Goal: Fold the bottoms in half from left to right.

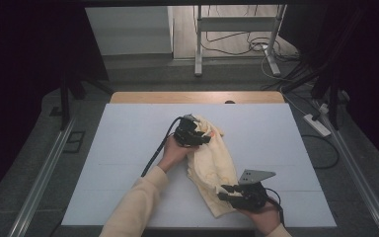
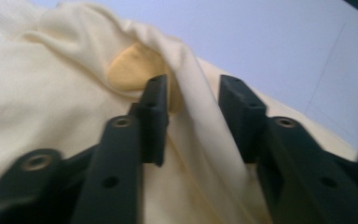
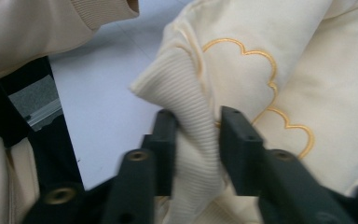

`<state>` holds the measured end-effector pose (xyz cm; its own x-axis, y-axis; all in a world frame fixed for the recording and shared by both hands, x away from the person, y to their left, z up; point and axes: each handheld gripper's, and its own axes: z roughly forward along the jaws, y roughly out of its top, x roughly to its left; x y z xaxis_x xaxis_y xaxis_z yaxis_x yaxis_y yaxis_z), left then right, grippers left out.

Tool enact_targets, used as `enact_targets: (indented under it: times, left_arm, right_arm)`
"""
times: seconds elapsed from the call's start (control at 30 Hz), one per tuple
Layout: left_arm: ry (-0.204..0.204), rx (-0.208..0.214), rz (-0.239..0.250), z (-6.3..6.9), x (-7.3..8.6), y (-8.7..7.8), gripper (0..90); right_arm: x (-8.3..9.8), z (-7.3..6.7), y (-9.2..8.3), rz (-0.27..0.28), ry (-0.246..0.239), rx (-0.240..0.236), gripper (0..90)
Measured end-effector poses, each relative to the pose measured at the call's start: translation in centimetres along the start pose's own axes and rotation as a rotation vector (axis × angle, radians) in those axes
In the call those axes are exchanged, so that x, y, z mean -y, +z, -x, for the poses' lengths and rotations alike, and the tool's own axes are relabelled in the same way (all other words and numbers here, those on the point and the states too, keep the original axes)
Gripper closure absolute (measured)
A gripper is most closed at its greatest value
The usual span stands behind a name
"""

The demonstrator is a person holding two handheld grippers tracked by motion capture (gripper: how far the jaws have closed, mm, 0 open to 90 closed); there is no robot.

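A cream-yellow garment (image 1: 211,163) is lying bunched in a long heap on the white table (image 1: 128,148), running from near the middle of the table down toward its near right edge. Its cloth is looking soft and creased, with a darker yellow patch (image 2: 130,70) showing inside a fold in the left gripper view and a ribbed cuff or hem (image 3: 186,107) sticking up in the right gripper view. Beside that ribbed edge a scalloped outline (image 3: 265,88) is stitched in orange-yellow thread; no lettering or label is readable anywhere on it. The left gripper (image 1: 202,136) is resting on the far end of the heap, its jaws standing partly apart with a ridge of cloth running loosely between them, the right-hand pad clear of it. The right gripper (image 1: 224,191) is sitting at the near end, its jaws also partly apart around the ribbed edge; whether the pads are pressing on it is hard to tell. Much of the garment is folded under itself, so its full shape is staying hidden, and the person's cream sleeve (image 1: 135,207) is cut off at the bottom edge.
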<state>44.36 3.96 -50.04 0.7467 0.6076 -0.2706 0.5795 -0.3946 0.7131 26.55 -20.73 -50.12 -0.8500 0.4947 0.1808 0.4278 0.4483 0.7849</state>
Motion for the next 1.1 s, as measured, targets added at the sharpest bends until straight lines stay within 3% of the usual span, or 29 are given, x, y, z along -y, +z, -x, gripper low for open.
enact_targets:
  times: [0.13, 0.27, 0.53, 0.87, 1.0, 1.1]
  left_arm:
    - [0.014, -0.006, 0.030, 0.5, -0.1, -0.9, 42.5]
    - [0.013, -0.008, 0.052, 0.6, 0.0, -2.0, 39.3]
    - [0.016, -0.033, 0.061, 0.1, 0.6, -3.7, 36.5]
    - [0.017, -0.038, 0.077, 0.0, 1.3, -4.5, 36.1]
    - [0.013, -0.038, 0.082, 0.0, 1.5, -4.9, 35.9]
    - [0.010, -0.038, 0.089, 0.0, 1.8, -5.3, 35.6]
  right_arm:
    - [-0.6, -0.1, -0.6, 0.026, -0.013, 0.032, 44.4]
    - [-1.2, -0.5, -1.1, 0.044, -0.031, 0.062, 36.3]
    - [-2.4, -0.7, -1.7, 0.076, -0.031, 0.067, 32.9]
    - [-3.7, -1.7, -0.5, 0.061, -0.048, 0.065, 32.5]
    - [-4.1, -1.9, 0.8, 0.032, -0.051, 0.073, 36.8]
    - [-4.2, -1.7, 1.5, -0.010, -0.054, 0.077, 59.7]
